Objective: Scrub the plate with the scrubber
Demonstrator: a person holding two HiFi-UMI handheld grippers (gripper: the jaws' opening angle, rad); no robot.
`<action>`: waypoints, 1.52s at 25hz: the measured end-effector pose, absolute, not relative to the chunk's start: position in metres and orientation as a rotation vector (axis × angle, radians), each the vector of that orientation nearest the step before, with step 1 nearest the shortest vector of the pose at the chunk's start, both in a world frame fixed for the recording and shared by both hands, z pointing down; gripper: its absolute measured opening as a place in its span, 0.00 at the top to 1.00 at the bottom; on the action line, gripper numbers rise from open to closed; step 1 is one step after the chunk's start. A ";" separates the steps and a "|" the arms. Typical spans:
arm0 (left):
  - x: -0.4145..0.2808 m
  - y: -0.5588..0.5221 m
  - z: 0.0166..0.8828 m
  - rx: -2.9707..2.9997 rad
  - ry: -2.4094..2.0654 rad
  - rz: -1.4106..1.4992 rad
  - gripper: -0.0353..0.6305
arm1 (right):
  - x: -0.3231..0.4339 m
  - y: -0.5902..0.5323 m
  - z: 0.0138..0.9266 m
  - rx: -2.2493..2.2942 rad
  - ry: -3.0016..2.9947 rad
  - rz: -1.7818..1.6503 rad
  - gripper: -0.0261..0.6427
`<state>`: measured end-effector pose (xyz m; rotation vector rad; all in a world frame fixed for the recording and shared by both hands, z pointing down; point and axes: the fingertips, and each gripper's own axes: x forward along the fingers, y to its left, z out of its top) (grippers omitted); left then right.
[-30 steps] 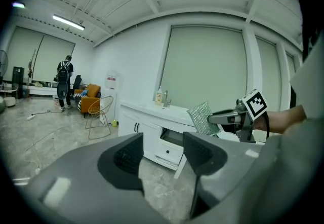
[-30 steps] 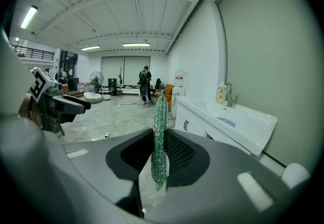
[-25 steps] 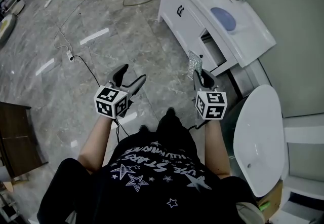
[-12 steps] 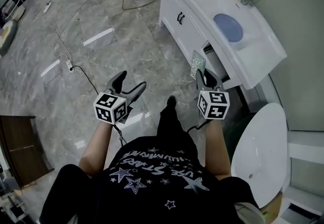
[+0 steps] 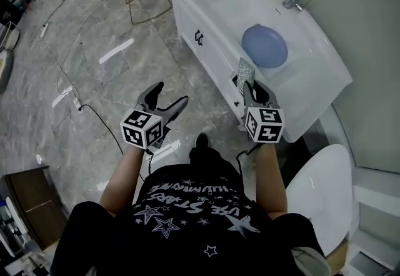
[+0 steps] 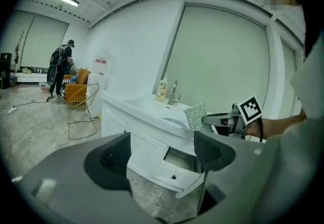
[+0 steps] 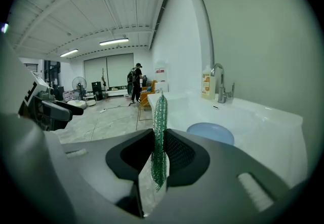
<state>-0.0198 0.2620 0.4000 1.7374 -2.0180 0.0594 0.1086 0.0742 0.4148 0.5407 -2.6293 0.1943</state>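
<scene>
Left claw (image 5: 169, 95): jaws stood apart, empty, arm stretched forward.
Right claw (image 5: 253, 92): clamped on the upright scrubber (image 5: 245, 73).
Plate (image 5: 265, 45): lay on the counter (image 5: 312, 81), just beyond the scrubber.

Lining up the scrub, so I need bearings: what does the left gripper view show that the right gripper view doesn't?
Only the left gripper view: the white cabinet's half-open drawer, seen past the left gripper, whose jaws are apart and empty. Only the right gripper view: the right gripper clamped on the glittery green mesh scrubber, seen edge-on. Both: that scrubber, the round pale-blue plate in the white sink basin, the chrome faucet, the soap bottle.
</scene>
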 end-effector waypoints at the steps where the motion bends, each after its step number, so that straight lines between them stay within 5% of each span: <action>1: -0.022 0.248 0.400 1.748 -2.009 0.070 0.37 | 0.108 0.062 0.415 0.556 -2.630 0.209 0.81; 21: -0.077 0.005 0.394 2.094 -1.658 0.175 0.37 | 0.111 -0.091 0.421 1.006 -2.512 0.319 0.81; 38: -0.117 -0.202 0.482 2.181 -1.011 0.469 0.37 | 0.057 -0.181 0.464 1.347 -2.109 0.375 0.81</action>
